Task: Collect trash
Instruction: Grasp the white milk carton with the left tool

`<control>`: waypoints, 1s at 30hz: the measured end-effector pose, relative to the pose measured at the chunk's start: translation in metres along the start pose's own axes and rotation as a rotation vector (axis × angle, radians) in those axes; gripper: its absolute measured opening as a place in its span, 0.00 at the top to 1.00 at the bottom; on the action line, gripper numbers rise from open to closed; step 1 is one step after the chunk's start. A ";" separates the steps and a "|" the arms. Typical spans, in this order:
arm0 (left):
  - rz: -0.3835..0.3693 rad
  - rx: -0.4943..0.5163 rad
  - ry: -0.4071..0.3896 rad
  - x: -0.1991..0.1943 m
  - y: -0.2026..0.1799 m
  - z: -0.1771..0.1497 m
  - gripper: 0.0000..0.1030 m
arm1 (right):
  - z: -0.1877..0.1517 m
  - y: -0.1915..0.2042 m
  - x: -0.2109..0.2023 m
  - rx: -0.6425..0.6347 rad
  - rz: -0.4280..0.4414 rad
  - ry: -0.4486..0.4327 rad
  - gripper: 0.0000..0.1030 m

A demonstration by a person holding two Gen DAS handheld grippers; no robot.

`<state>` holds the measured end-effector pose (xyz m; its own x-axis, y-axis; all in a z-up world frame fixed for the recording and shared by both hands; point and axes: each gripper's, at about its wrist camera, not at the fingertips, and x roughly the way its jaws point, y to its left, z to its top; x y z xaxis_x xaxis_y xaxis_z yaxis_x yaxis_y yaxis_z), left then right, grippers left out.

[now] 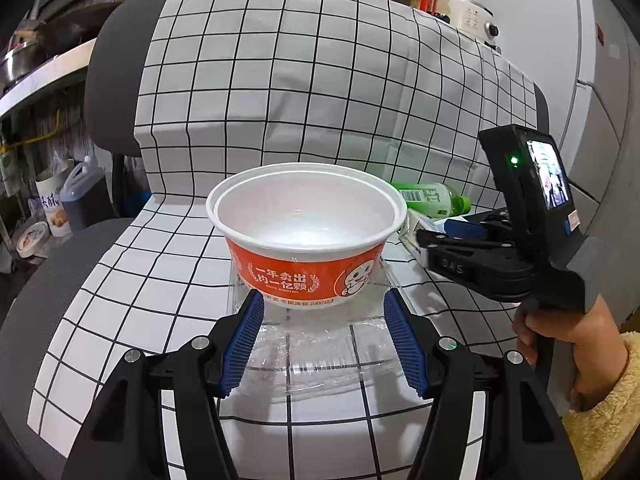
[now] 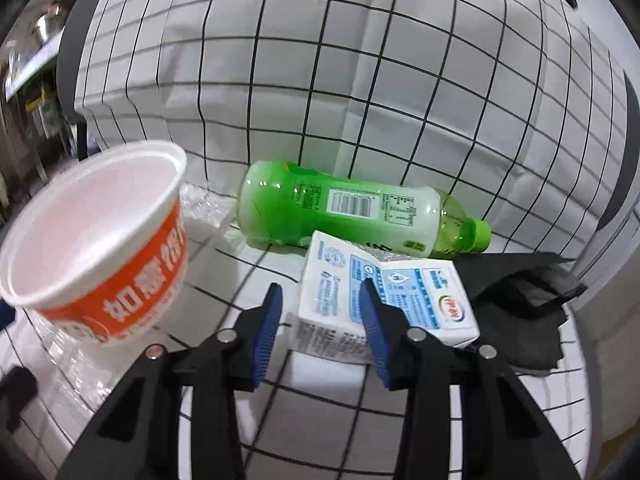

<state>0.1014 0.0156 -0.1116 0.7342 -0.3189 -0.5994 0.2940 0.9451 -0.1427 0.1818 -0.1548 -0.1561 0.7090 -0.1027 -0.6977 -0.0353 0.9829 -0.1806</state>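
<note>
An empty orange-and-white paper bowl (image 1: 308,240) (image 2: 92,248) stands on a flattened clear plastic tray (image 1: 304,352) on a checked cloth (image 1: 140,280). My left gripper (image 1: 323,298) is open; its blue pads flank the tray's near part just below the bowl. To the right a green bottle (image 2: 340,212) (image 1: 432,198) lies on its side. In front of it lies a white-and-blue milk carton (image 2: 400,300). My right gripper (image 2: 320,290) (image 1: 440,236) is open over the carton's left corner, and a gap shows at the left pad.
The checked cloth drapes a grey chair seat and back (image 1: 108,92). A crumpled black bag (image 2: 528,300) lies right of the carton. A hand (image 1: 560,328) holds the right gripper's handle. Shelves and a jug (image 1: 80,192) stand at left, a white wall (image 1: 600,80) at right.
</note>
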 end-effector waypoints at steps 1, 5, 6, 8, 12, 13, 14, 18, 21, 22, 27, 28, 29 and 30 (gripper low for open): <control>-0.001 0.002 0.001 0.000 0.000 0.000 0.38 | -0.002 -0.002 -0.004 -0.003 0.002 0.000 0.72; -0.014 0.010 0.002 -0.005 -0.006 -0.002 0.38 | -0.021 -0.014 -0.030 -0.016 0.026 0.006 0.81; -0.020 0.016 0.001 -0.006 -0.009 -0.002 0.38 | -0.028 -0.020 -0.038 -0.005 0.052 0.014 0.81; -0.030 0.026 0.000 -0.009 -0.015 -0.003 0.38 | -0.041 -0.034 -0.054 0.023 0.091 0.031 0.81; -0.052 0.057 0.000 -0.015 -0.031 -0.003 0.39 | -0.063 -0.062 -0.085 0.094 0.118 0.038 0.81; -0.059 0.062 0.001 -0.016 -0.035 -0.004 0.39 | -0.068 -0.068 -0.092 0.114 0.145 0.042 0.81; -0.070 0.068 0.003 -0.017 -0.038 -0.004 0.38 | -0.073 -0.070 -0.096 0.131 0.170 0.041 0.81; -0.120 0.124 0.020 -0.016 -0.062 -0.005 0.37 | -0.080 -0.081 -0.125 0.167 0.215 -0.012 0.81; -0.156 0.175 0.031 -0.011 -0.081 -0.006 0.27 | -0.084 -0.093 -0.147 0.198 0.174 -0.074 0.80; -0.175 0.194 0.034 -0.009 -0.088 -0.008 0.25 | -0.084 -0.099 -0.150 0.209 0.165 -0.084 0.79; -0.257 0.307 0.088 0.014 -0.128 -0.016 0.15 | -0.100 -0.128 -0.160 0.286 0.134 -0.120 0.63; -0.261 0.322 0.097 0.018 -0.134 -0.017 0.15 | -0.103 -0.133 -0.160 0.303 0.134 -0.123 0.55; -0.258 0.337 0.105 0.024 -0.141 -0.018 0.15 | -0.107 -0.138 -0.160 0.317 0.129 -0.126 0.51; -0.258 0.345 0.107 0.027 -0.146 -0.018 0.14 | -0.110 -0.141 -0.160 0.328 0.119 -0.128 0.51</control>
<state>0.0670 -0.1292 -0.1214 0.5476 -0.5146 -0.6598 0.6598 0.7505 -0.0376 -0.0042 -0.2938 -0.0954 0.7967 0.0147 -0.6042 0.0902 0.9856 0.1430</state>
